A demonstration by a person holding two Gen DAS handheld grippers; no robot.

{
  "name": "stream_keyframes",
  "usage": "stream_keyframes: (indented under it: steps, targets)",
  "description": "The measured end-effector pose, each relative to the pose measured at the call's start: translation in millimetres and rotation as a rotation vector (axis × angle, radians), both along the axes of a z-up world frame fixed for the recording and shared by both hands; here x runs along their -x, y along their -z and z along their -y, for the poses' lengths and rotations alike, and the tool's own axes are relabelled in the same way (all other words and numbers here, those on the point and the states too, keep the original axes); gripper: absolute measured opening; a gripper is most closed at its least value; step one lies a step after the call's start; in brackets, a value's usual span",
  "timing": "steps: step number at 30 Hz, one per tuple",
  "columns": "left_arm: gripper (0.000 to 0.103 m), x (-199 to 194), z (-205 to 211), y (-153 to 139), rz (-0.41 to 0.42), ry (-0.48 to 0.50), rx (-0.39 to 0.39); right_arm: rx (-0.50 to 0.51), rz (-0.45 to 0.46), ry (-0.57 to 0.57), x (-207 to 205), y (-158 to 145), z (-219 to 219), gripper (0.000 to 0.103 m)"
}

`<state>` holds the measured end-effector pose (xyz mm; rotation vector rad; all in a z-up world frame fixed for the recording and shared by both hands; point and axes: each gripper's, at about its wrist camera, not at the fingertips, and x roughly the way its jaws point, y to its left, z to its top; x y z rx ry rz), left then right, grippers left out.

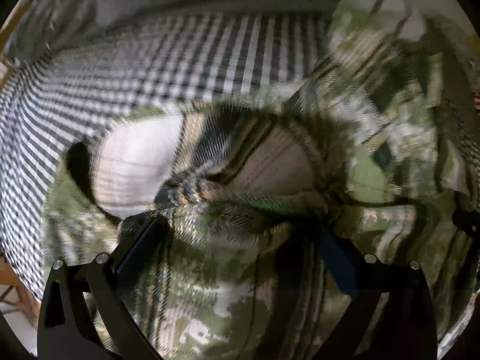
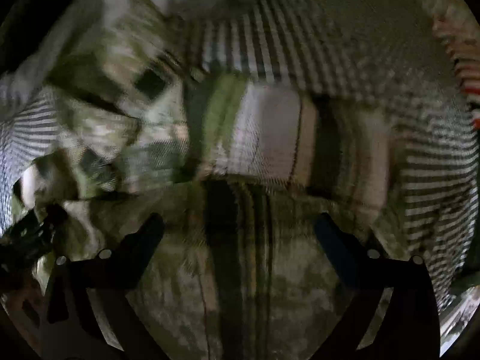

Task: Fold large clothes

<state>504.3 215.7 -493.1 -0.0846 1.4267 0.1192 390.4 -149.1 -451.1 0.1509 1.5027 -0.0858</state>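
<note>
Plaid flannel garment [image 1: 228, 270], in green, cream and dark bands, lies rumpled over a black-and-white gingham cloth [image 1: 168, 57] that covers the surface beneath; whether that surface is a bed or a table cannot be told. Both views are smeared by motion blur. In the left wrist view the left gripper [image 1: 240, 231] has its fingers spread wide, with bunched flannel rising between and ahead of them, and a twisted fold of the garment sits just beyond the tips. The gingham runs toward the far and left edges of the surface, where a strip of wooden frame [image 1: 12, 288] and pale floor show at the lower left. In the right wrist view the right gripper [image 2: 240, 228] also stands wide open above flat flannel [image 2: 240, 285], nothing pinched between its fingers. Gingham [image 2: 435, 186] shows along the right edge, and something red-and-white striped [image 2: 468, 75] sits at the far right, too blurred to name.
</note>
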Motion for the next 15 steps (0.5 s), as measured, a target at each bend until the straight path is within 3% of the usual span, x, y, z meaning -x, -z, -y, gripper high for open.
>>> stream_keyframes:
  steps: [3,7,9,12,15]
  targets:
    - [0.099,-18,-3,9,-0.029,0.003,0.003,0.047,-0.057,-0.025,-19,22,-12,0.100]
    - [0.099,-31,6,19,-0.008,0.016,0.017,0.080,-0.050,-0.025,-17,29,-24,0.101]
    - [0.099,3,-4,24,0.000,0.019,0.018,0.081,-0.041,-0.020,-5,36,-32,0.101]
    - [0.099,24,-16,31,0.003,0.020,0.022,0.085,-0.029,-0.021,7,50,-59,0.101]
    - [0.099,44,-17,19,-0.009,0.021,0.042,0.045,0.026,-0.002,24,39,-66,0.100]
